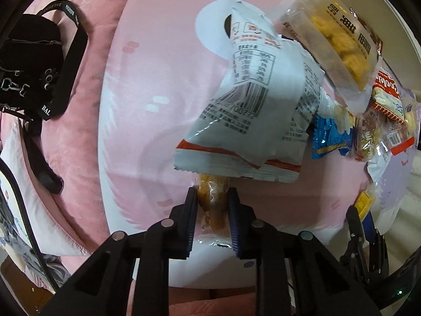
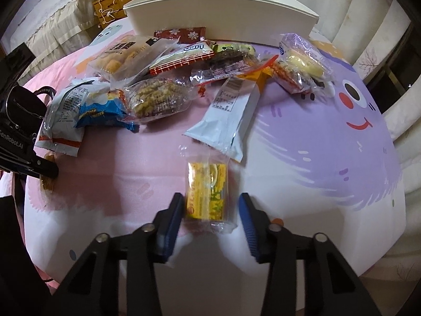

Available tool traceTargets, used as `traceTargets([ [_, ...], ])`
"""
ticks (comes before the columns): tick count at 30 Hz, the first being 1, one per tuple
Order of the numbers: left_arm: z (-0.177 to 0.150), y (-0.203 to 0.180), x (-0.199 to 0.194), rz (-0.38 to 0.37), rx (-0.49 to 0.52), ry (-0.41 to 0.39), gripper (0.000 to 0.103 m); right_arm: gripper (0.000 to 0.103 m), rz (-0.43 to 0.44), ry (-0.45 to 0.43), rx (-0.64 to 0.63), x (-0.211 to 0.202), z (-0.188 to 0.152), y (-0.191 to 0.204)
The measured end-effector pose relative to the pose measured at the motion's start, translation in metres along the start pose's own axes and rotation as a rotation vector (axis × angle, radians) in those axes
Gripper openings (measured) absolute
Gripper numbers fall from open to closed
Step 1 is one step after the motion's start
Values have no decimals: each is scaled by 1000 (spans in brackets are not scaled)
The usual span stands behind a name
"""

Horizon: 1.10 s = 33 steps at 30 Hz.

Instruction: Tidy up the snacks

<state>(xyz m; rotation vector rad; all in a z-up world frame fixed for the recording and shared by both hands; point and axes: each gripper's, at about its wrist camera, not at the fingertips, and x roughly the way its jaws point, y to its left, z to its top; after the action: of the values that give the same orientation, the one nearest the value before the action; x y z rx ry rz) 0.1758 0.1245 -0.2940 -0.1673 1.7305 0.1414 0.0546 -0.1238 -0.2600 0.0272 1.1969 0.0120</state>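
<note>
Your left tongs point(image 1: 212, 197) point down at the pink and lilac bed cover point(image 1: 147, 84) and are clamped on a small clear-wrapped amber snack point(image 1: 213, 205); both pads press against its wrapper at the lower middle of the left wrist view. A black bag point(image 1: 29, 60) lies at the upper left of that view. Just above the held snack lies a white packet with a barcode point(image 1: 252, 110), its lower edge overlapping the snack's top. To the right of it sits a blue packet point(image 1: 329, 134), and a clear bag of yellow puffs point(image 1: 339, 39) lies at the upper right.

In the right wrist view, your right tongs point(image 2: 211, 205) straddle a yellow packet in clear wrap point(image 2: 206, 192) at the lower middle. The left pad touches its edge; the right pad stands apart from it, so nothing is gripped. A white bin point(image 2: 221, 13) stands at the top, behind the heap of snacks point(image 2: 163, 79).
</note>
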Motion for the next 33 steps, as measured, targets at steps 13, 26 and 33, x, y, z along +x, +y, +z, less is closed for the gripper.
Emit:
traceTargets([
  [13,-26,17,-22,-36,45,-63,20,28,3,0,36,-13,-12,10],
  [26,-55,20,-76,-67,170,-170,20,28,-37,-44,111,-53,-37,24],
  [33,-63,17,-105,-85,219,-225,20,28,-76,-101,140,-78,-39,17],
])
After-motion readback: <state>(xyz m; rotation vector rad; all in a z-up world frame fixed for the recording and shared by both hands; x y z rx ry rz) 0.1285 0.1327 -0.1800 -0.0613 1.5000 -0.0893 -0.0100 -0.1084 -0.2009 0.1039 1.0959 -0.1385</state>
